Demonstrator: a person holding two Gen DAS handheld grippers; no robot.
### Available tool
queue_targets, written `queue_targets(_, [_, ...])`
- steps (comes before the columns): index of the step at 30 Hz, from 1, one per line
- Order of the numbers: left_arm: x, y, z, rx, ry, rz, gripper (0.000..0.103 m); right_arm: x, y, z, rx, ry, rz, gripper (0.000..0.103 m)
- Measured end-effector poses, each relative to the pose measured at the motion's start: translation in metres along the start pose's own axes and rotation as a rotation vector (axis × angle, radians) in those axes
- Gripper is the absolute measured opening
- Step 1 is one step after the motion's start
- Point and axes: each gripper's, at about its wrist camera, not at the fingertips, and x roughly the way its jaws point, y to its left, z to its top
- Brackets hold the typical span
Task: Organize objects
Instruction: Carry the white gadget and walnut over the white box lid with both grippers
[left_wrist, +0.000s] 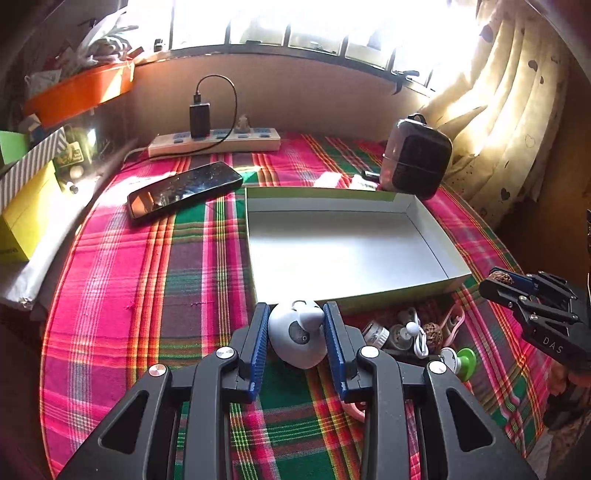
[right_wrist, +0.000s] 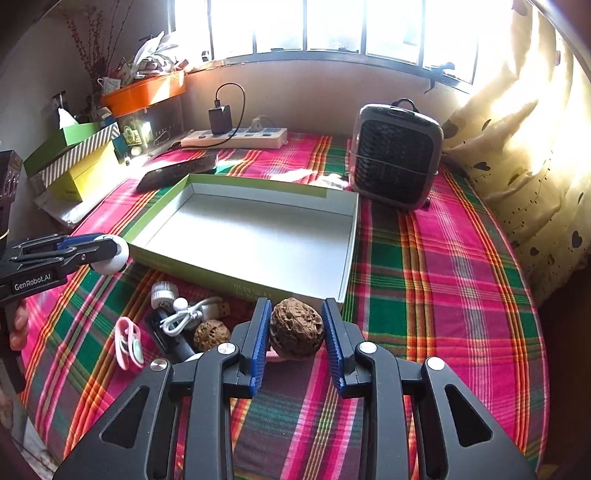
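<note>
My left gripper (left_wrist: 296, 332) is shut on a small white rounded toy (left_wrist: 297, 338), held just above the plaid cloth in front of the box. My right gripper (right_wrist: 296, 326) is shut on a brown walnut (right_wrist: 296, 328), also lifted off the cloth. An empty green box (left_wrist: 406, 206) with a white inside lies open just beyond both grippers. Between the grippers lies a pile of small items: a second walnut (right_wrist: 209, 334), a white cable (right_wrist: 184, 315), a pink clip (right_wrist: 127, 345), a white cap (right_wrist: 161, 291). The right gripper also shows at the right edge of the left wrist view.
A black phone (left_wrist: 184, 188) lies on the cloth left of the box. A dark mesh-front device (right_wrist: 395, 162) stands behind the box's right corner. A power strip (right_wrist: 236, 138) with a charger runs along the back wall. Stacked boxes (right_wrist: 74, 162) sit left; a curtain (right_wrist: 517, 129) hangs right.
</note>
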Motion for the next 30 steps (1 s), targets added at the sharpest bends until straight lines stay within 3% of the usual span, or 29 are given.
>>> queue_targets(9, [0.021,-0.006,0.032,-0.010,-0.003,-0.028,0.027,0.018,-0.003,0.037,0.013,-0.010,0.031,0.030])
queue_targets(18, [0.051,-0.009,0.062,0.017,0.005,-0.033,0.027,0.061,-0.014,0.067,0.022,0.035,0.029,0.030])
queue_targets(30, [0.107,-0.001,0.080,0.001,0.076,-0.029,0.028,0.119,-0.021,0.083,0.029,0.110,-0.005,0.030])
